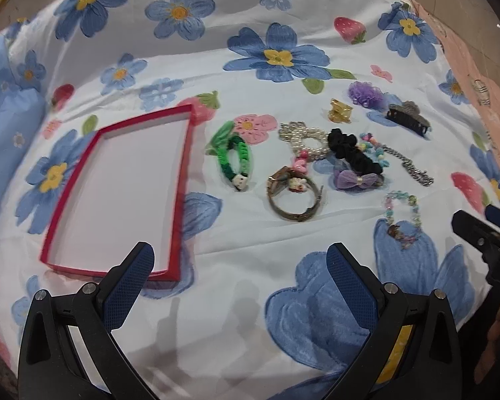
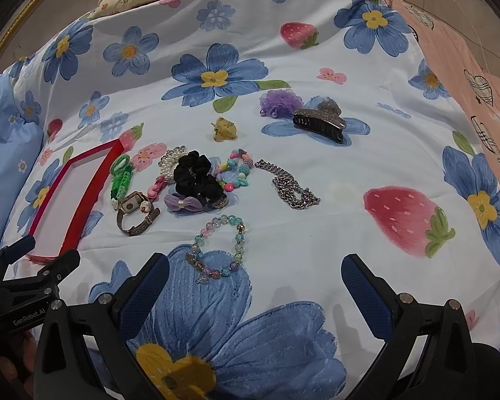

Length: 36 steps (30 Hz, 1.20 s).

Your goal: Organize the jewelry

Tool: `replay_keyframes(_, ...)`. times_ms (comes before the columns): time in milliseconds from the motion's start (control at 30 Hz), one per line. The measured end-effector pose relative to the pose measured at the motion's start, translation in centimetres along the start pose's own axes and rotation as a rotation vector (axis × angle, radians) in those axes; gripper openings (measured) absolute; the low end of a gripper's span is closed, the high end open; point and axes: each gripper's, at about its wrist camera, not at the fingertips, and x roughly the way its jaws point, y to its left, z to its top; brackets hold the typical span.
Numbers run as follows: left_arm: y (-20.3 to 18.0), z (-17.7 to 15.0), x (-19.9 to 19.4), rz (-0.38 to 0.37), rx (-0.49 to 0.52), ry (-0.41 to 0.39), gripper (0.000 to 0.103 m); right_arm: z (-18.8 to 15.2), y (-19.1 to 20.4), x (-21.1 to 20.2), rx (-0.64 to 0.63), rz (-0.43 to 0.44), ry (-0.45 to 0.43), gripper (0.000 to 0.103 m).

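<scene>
Nearest the lens in each wrist view, the blue-padded fingers of the left gripper (image 1: 240, 263) and the right gripper (image 2: 255, 275) stand spread wide with nothing between them, both held low over the floral bedsheet (image 2: 316, 50). Just ahead of the right gripper lies a pastel beaded bracelet (image 2: 220, 246), alone and apart from the heap, so it is probably the easiest first pick. The red-rimmed tray (image 1: 123, 193), white inside and holding nothing, sits ahead of the left gripper at the left of the spread, presumably the place the jewelry is to go.

The jewelry itself lies loose on the sheet to the right of the tray: a green woven band (image 1: 231, 160) just beside its rim, a wristwatch (image 2: 135, 211), a pearl bracelet (image 1: 303, 140), a black scrunchie (image 2: 196, 173), a lilac bow (image 2: 181, 203), a bright bead bracelet (image 2: 238, 173) and a silver chain (image 2: 290, 188). Farther back are a yellow mini claw clip (image 2: 224, 129), a purple pom hair tie (image 2: 280, 100) and a glittery grey claw clip (image 2: 320, 121).

Judged from the bare tray, sorting has not yet begun.
</scene>
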Motion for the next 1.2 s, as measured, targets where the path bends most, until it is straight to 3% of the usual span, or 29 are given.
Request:
replay_keyframes(200,0.4,1.9,0.9,-0.110,-0.023,0.011,0.102,0.9,-0.9,0.7,0.004,0.038,-0.001,0.103)
replay_keyframes(300,-0.1,2.9,1.5,-0.156,-0.002,0.019,0.091,1.7,-1.6,1.3,0.018,0.055,0.003,0.103)
replay_keyframes(400,-0.6,3.6,2.9,-0.196,0.017,0.059,0.074,2.4,-2.6,2.2,0.035,0.069,0.014,0.100)
replay_keyframes(567,-0.9,4.6,5.5,-0.215,0.027,0.115,0.054,4.1,-3.7,4.4,0.036,0.075,0.047,0.086)
replay_keyframes(833,-1.3,5.6,9.1,-0.209,0.058,0.176,0.053,6.0,-4.1,9.4,-0.004,0.065,0.124,0.078)
replay_keyframes(900,-1.5,5.6,10.0,-0.208,0.068,0.194,0.049,6.1,-4.1,10.6,-0.012,0.055,0.145,0.073)
replay_keyframes(967,-1.4,5.3,10.7,-0.207,0.066,0.211,0.037,6.0,-4.1,11.8,-0.012,0.048,0.171,0.067)
replay_keyframes(1100,-1.2,4.9,11.4,-0.213,0.061,0.216,0.028,5.8,-3.6,12.1,-0.043,0.003,0.161,0.064)
replay_keyframes(1200,-1.1,4.8,11.3,-0.208,0.059,0.205,0.012,5.6,-3.4,12.0,-0.057,-0.030,0.143,0.041)
